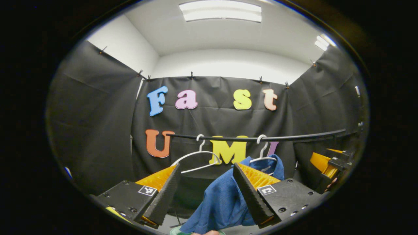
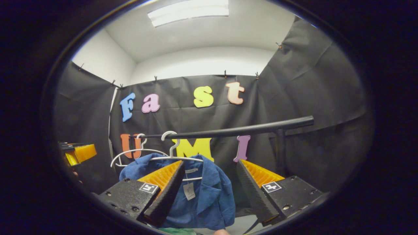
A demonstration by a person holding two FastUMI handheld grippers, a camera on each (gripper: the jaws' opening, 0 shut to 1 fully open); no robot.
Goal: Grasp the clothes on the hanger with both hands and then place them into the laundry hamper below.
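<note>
- Blue shirt [image 2: 202, 195] hangs on a white hanger [image 2: 176, 158] from the black rail [image 2: 235, 130]; a second hanger [image 1: 196, 158] beside it is bare.
- We see the left gripper [image 1: 205, 192] spread wide, holding nothing, the shirt ahead of it.
- We see the right gripper [image 2: 209, 192] equally wide, empty, facing the shirt.

Left gripper [image 1: 206, 192] low and near, fingers spread wide apart, gripping nothing. Blue garment [image 1: 225, 199] draped between and beyond them, just beside the right finger, contact unclear. Hung from a white hanger [image 1: 263, 153] on a black rail [image 1: 261, 138] running left to right, farther off. Second white hanger [image 1: 196, 156], bare, to the left on the same rail. Right gripper [image 1: 329, 163] at the far right edge.
</note>
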